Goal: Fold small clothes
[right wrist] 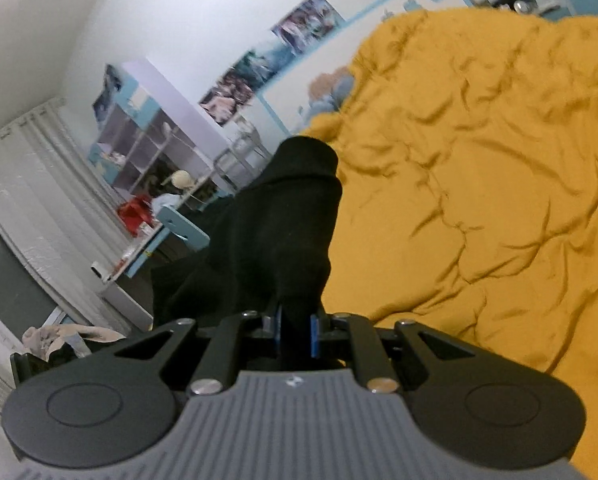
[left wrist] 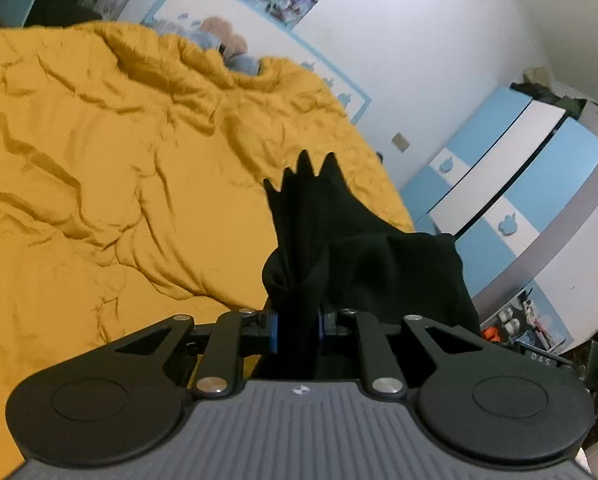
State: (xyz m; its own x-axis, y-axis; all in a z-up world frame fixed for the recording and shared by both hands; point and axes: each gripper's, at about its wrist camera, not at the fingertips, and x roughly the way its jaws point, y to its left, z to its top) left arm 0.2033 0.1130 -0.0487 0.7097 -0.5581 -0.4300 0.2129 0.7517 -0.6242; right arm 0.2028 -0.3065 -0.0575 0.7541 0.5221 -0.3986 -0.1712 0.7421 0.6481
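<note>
A small black garment is held up in the air over a bed with a wrinkled yellow quilt. My left gripper is shut on one bunched edge of it; the cloth rises ahead of the blue pads and drapes to the right. My right gripper is shut on another part of the same black garment, which stands up ahead of it and hangs off to the left. The yellow quilt fills the right of that view. The fingertips are hidden by cloth.
A blue and white wardrobe stands right of the bed. A headboard with a plush toy lies at the far end. In the right wrist view a shelf unit, a blue desk and curtains are at left.
</note>
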